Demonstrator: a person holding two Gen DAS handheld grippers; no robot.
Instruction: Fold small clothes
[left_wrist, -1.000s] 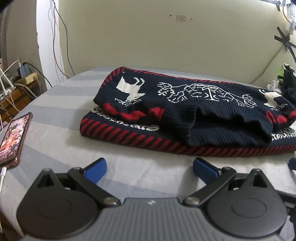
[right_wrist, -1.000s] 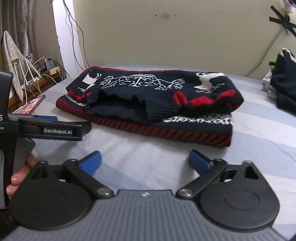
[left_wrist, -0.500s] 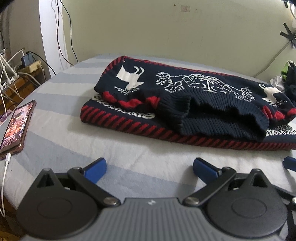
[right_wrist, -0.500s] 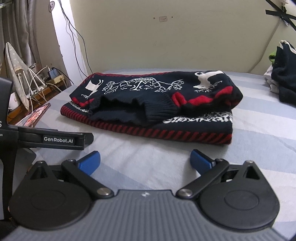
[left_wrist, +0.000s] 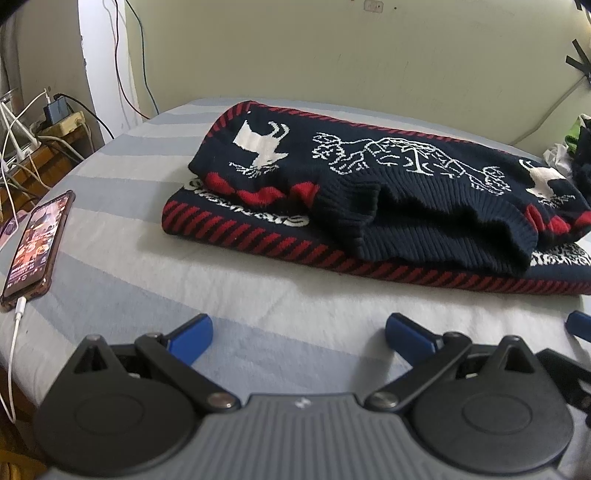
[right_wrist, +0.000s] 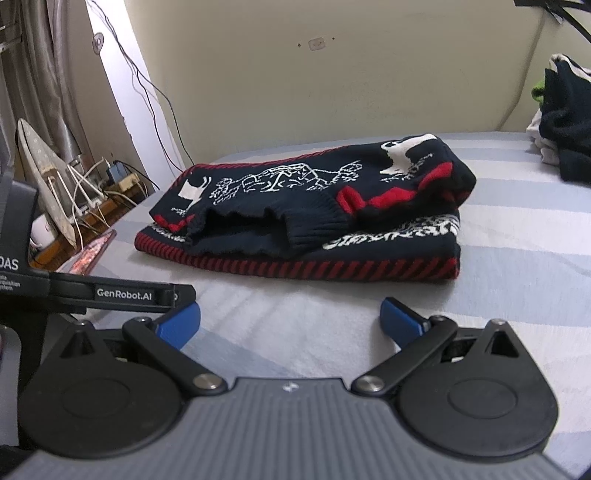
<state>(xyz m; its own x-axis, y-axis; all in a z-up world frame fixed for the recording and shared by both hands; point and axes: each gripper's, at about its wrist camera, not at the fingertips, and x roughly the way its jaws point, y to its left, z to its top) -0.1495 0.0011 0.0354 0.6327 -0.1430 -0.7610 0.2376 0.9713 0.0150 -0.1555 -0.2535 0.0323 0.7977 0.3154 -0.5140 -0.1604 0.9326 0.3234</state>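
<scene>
A navy knitted sweater (left_wrist: 388, 192) with red stripes and white animal figures lies folded on the striped bed sheet (left_wrist: 229, 295); its ribbed collar faces me. In the right wrist view the same sweater (right_wrist: 314, 210) sits mid-bed. My left gripper (left_wrist: 299, 332) hovers open over the sheet in front of the sweater, holding nothing. My right gripper (right_wrist: 290, 319) is open too, short of the sweater's striped hem, with nothing between its blue fingertips (right_wrist: 400, 319). The left gripper's body (right_wrist: 110, 291) shows at the left of the right wrist view.
A phone (left_wrist: 37, 243) on a charging cable lies at the bed's left edge. Power strips and cables (left_wrist: 55, 118) crowd a side table to the left. A pile of dark and white clothes (right_wrist: 561, 122) sits at the far right. A wall closes off the back.
Both grippers have drawn back and risen a little from the sweater, still open. The sweater has not moved.
</scene>
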